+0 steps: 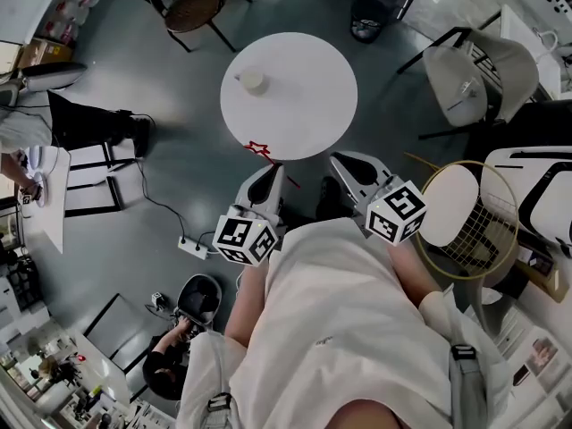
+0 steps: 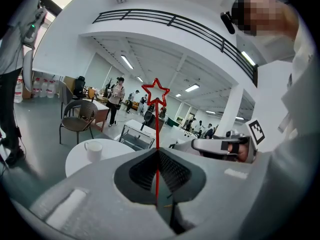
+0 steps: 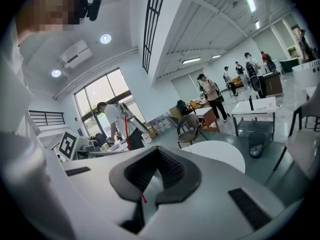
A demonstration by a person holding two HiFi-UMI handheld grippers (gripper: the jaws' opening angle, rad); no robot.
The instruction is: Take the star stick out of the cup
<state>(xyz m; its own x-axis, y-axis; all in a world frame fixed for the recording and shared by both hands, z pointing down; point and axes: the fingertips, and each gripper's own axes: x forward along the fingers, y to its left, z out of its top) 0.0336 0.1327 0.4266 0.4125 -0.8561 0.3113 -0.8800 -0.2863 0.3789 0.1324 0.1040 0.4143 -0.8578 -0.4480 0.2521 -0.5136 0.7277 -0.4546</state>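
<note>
White clothing point(image 1: 349, 329) of the person wearing the rig fills the bottom of my head view, and both grippers reach out past it toward the round white table point(image 1: 304, 114). On the left gripper point(image 1: 272, 168) I see the jaws pinched onto the thin red star stick point(image 1: 259, 150), which stands upright between the pads with its star on top (only an outline, hollow inside). The stick is out of the white cup point(image 1: 254, 80), which sits well apart on the table. The right gripper point(image 1: 338, 160) is closed on nothing, near the left one.
</note>
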